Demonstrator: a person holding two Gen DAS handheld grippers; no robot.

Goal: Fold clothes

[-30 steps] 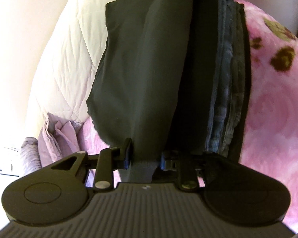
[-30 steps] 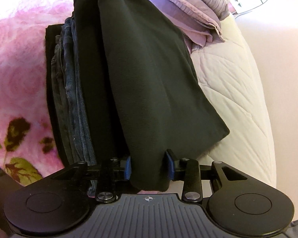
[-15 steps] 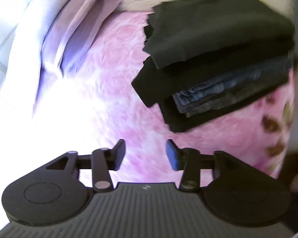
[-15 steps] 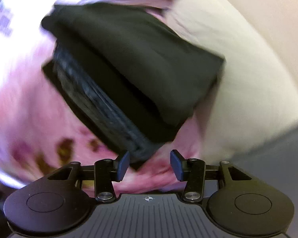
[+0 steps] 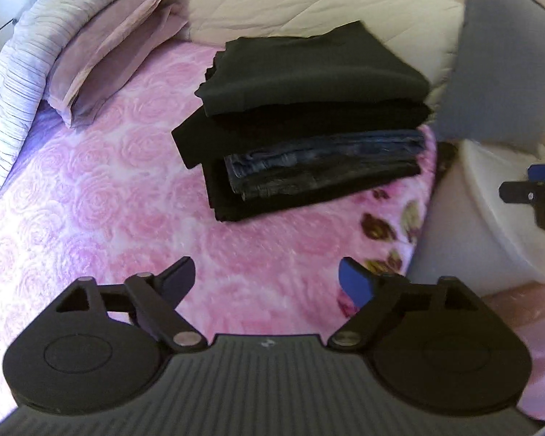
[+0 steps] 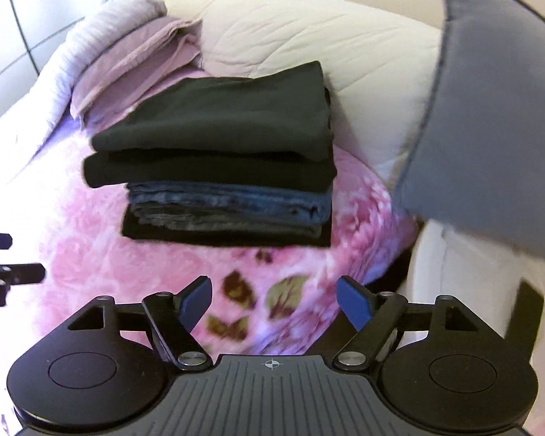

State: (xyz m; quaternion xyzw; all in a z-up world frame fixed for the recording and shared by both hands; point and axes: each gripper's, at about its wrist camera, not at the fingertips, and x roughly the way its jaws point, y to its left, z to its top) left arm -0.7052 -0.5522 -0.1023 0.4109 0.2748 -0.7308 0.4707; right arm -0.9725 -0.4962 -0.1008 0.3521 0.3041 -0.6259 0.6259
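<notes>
Both grippers, left [image 5: 267,276] and right [image 6: 274,296], have let go and pulled back since a second ago, fingers spread and empty. The black garment [image 5: 309,69] now tops the folded stack [image 6: 225,196] mid-frame on the bed [image 5: 101,196], well beyond the fingers; this fold looks finished.

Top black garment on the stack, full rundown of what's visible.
The top black garment is a dark, matte, soft-looking knit, folded into a flat rectangle with a rounded fold edge facing the right wrist camera. It lies level on a second black piece, above folded jeans and another black layer at the bottom. Its far edge reaches toward the cream quilt. Both grippers are open and clear of it.
</notes>
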